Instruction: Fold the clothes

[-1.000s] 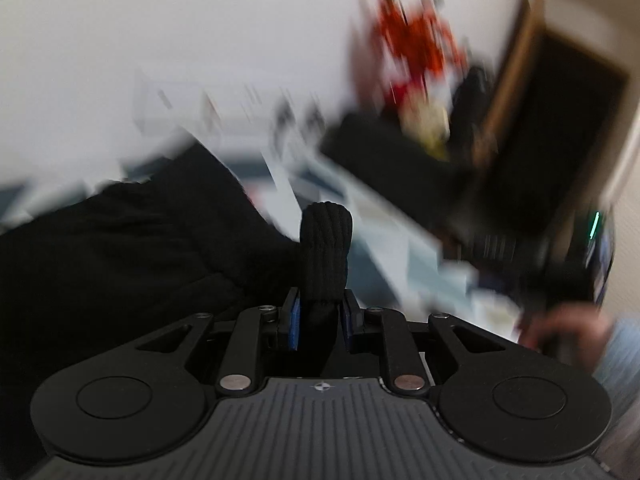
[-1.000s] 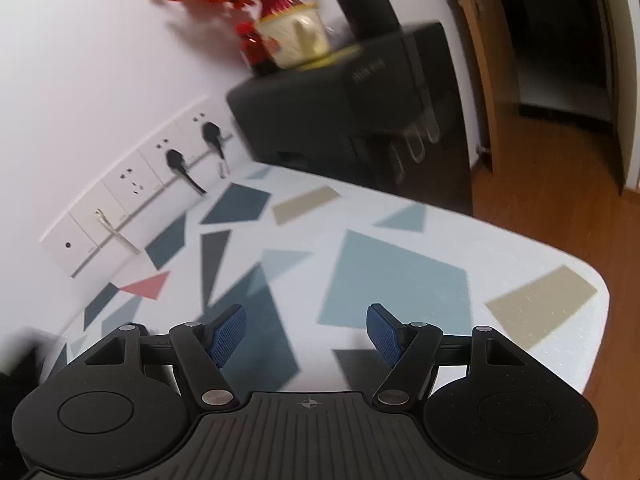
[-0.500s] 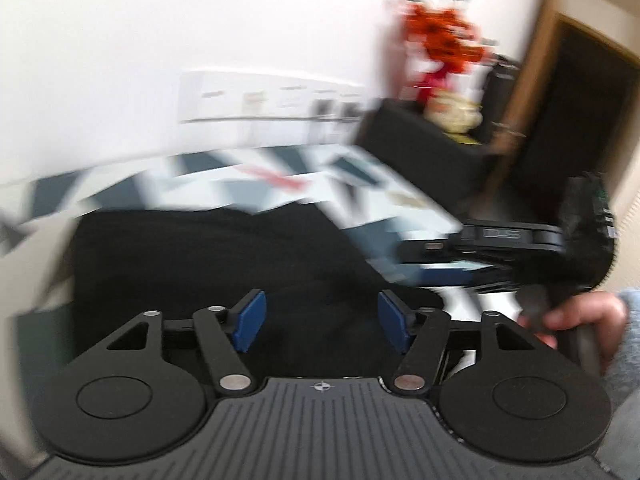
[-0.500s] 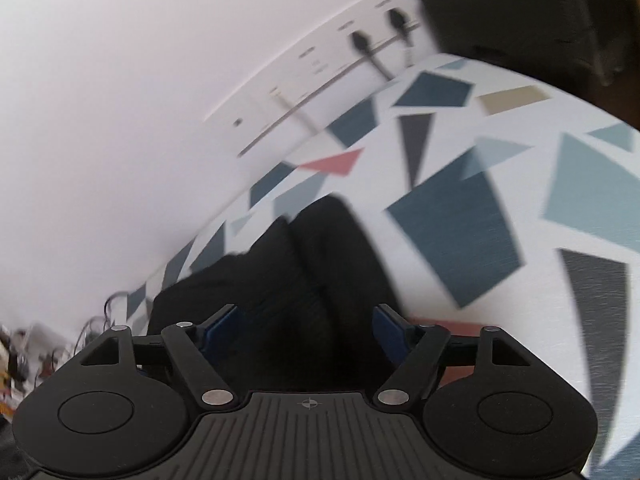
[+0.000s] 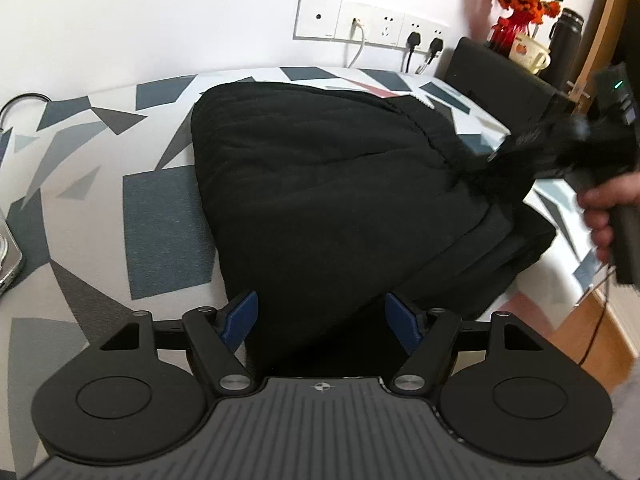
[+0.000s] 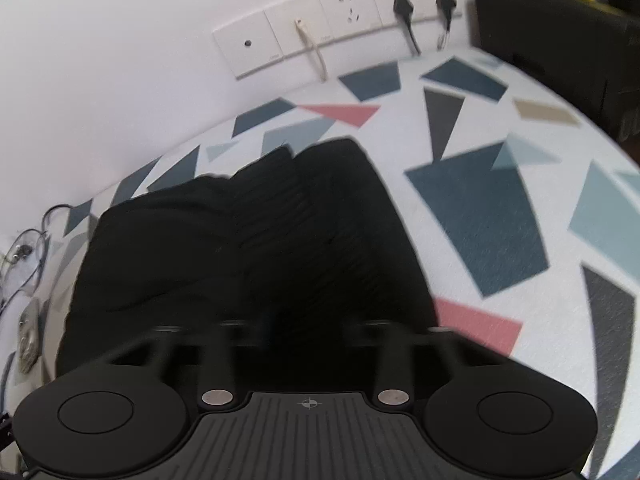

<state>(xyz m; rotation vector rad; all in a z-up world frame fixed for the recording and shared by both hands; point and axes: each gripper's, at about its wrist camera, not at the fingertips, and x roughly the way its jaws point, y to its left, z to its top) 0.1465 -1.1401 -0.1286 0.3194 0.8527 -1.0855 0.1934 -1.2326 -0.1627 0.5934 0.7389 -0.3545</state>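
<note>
Black quilted garment (image 5: 320, 184) spread over white tabletop with grey and blue geometric patches (image 5: 160, 216). Left gripper (image 5: 320, 316) at six o'clock, jaws opening around its near edge, pads apart. Right gripper (image 5: 516, 152) at three o'clock, closing on bunched corner. No legible writing.

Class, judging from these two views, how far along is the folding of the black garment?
Done: the black garment lies in stacked layers on the patterned table. In hand: the right gripper, jaws closing, has an edge bunched between them; the left gripper, jaws opening, straddles the cloth ungripped. Left: carrying that edge over and flattening.
</note>
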